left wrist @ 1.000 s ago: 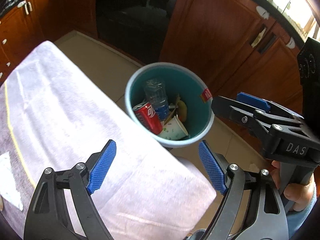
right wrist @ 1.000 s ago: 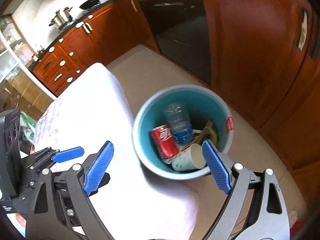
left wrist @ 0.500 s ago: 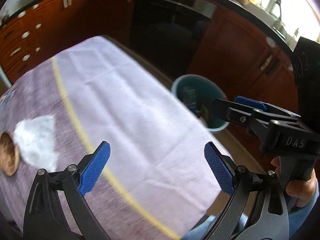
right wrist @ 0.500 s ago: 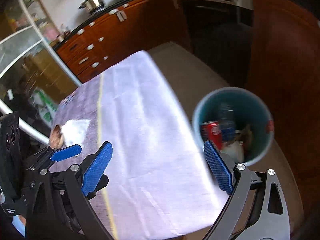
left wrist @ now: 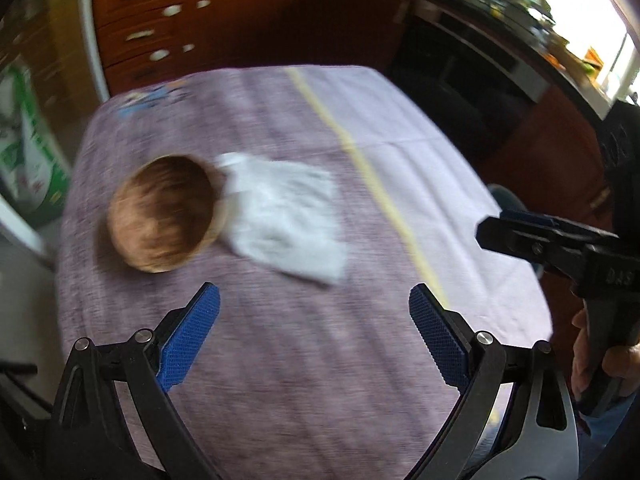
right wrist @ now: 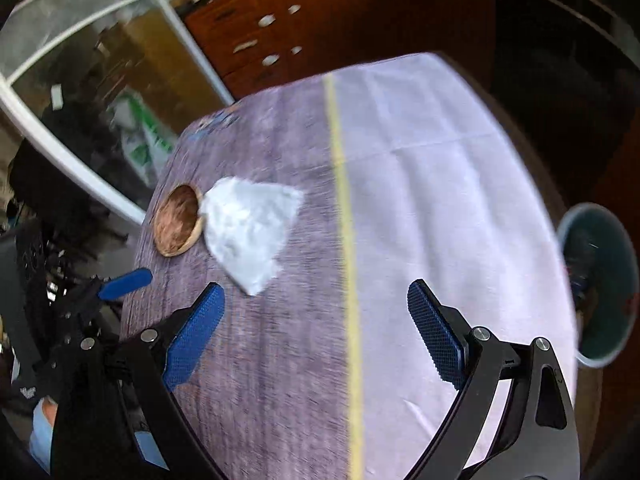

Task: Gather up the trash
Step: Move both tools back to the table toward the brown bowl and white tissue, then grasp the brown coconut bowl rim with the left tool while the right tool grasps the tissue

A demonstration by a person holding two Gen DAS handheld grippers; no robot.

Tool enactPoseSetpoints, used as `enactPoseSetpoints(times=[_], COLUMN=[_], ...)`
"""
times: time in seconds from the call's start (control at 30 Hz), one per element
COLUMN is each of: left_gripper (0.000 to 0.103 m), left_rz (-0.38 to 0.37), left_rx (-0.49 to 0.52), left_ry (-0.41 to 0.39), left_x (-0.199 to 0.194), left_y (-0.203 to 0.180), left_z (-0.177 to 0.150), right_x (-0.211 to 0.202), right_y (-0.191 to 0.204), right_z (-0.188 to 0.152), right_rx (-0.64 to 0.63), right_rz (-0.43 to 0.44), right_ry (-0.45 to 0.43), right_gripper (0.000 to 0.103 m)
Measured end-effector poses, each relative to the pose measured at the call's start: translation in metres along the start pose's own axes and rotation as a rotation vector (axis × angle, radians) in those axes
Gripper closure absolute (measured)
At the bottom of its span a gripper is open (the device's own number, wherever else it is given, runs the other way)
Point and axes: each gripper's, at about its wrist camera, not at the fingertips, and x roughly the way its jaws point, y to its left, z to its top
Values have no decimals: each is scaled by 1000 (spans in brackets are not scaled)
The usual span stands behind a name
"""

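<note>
A crumpled white tissue (left wrist: pixel 286 222) lies on the purple-and-white tablecloth (left wrist: pixel 304 360), touching a wooden bowl (left wrist: pixel 164 218) on its left; tissue (right wrist: pixel 248 228) and bowl (right wrist: pixel 178 220) also show in the right wrist view. My left gripper (left wrist: pixel 314 338) is open and empty, above the cloth short of the tissue. My right gripper (right wrist: pixel 316 332) is open and empty, to the right of the left one. The teal trash bin (right wrist: pixel 600 288) with rubbish in it stands on the floor past the table's right edge.
Wooden kitchen cabinets (left wrist: pixel 192 32) and a dark oven (left wrist: pixel 460 80) stand beyond the table. A glass door (right wrist: pixel 80 80) is at the left. A yellow stripe (right wrist: pixel 348 280) runs across the cloth. The right gripper's body (left wrist: pixel 568 252) shows in the left wrist view.
Both grippers have swung left from over the bin to over the table. The tissue and bowl have come into view and the bin has slid to the right edge.
</note>
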Motion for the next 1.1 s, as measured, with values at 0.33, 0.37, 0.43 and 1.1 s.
enactPoseSetpoints(times=[0.33,0.37,0.43,1.1], left_gripper=[8,8,8,8], left_rz=[49,53,58,92], left_rx=[-110,-115,-125,-137], left_ry=[-3,-3,0,9], left_x=[13,15,20,50], left_y=[91,97,107,146], left_z=[8,10,12,25], right_x=[76,84,98,157], right_y=[61,65,72,113], right_z=[15,17,20,27], right_rx=[-157,-181,-213,-449], right_rz=[32,33,35,-71], right_ry=[87,93,107,43], right_gripper=[14,14,14,45])
